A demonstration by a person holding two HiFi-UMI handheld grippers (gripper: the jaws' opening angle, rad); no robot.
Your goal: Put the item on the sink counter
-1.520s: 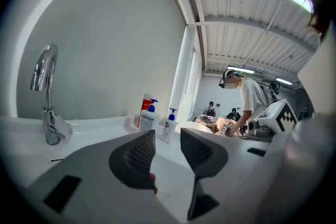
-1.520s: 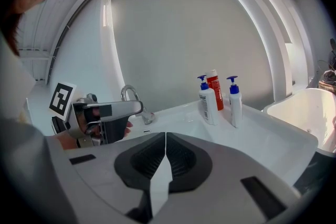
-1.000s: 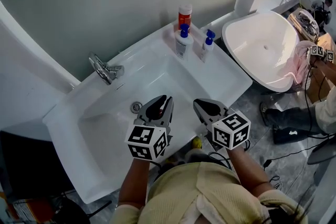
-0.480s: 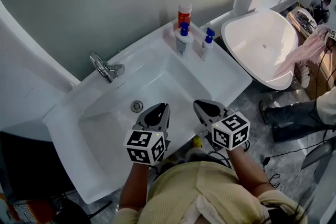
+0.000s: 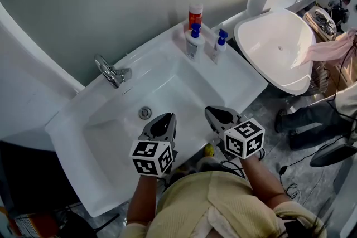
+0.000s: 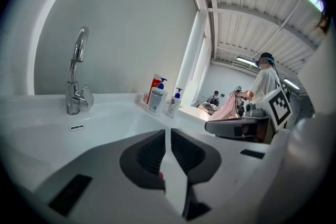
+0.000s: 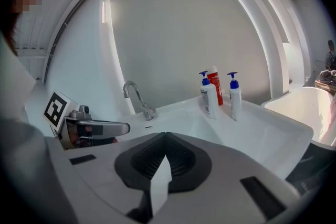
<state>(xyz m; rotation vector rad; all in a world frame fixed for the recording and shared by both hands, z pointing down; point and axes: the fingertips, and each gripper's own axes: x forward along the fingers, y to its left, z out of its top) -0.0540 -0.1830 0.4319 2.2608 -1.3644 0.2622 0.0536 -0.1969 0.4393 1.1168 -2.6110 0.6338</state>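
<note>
A white sink (image 5: 111, 136) fills the middle of the head view, with a chrome faucet (image 5: 112, 72) at its back left and a drain (image 5: 145, 113) in the basin. On the counter's back right corner stand a red bottle (image 5: 196, 13), a white pump bottle with a blue top (image 5: 193, 43) and a smaller pump bottle (image 5: 219, 47). My left gripper (image 5: 163, 119) hovers over the basin's front edge, shut with nothing in it. My right gripper (image 5: 212, 112) is beside it, also shut and empty. The bottles (image 7: 209, 96) stand far ahead of both grippers.
A white tub (image 5: 279, 47) stands to the right of the sink. Another person (image 5: 312, 120) stands beyond it holding a pink cloth (image 5: 328, 48). Cables (image 5: 312, 161) lie on the grey floor at the right. A wall backs the counter.
My left gripper's jaws have come together and it has drawn back a little toward me. The right gripper has hardly moved. The pink cloth at the right has been lifted off the tub.
</note>
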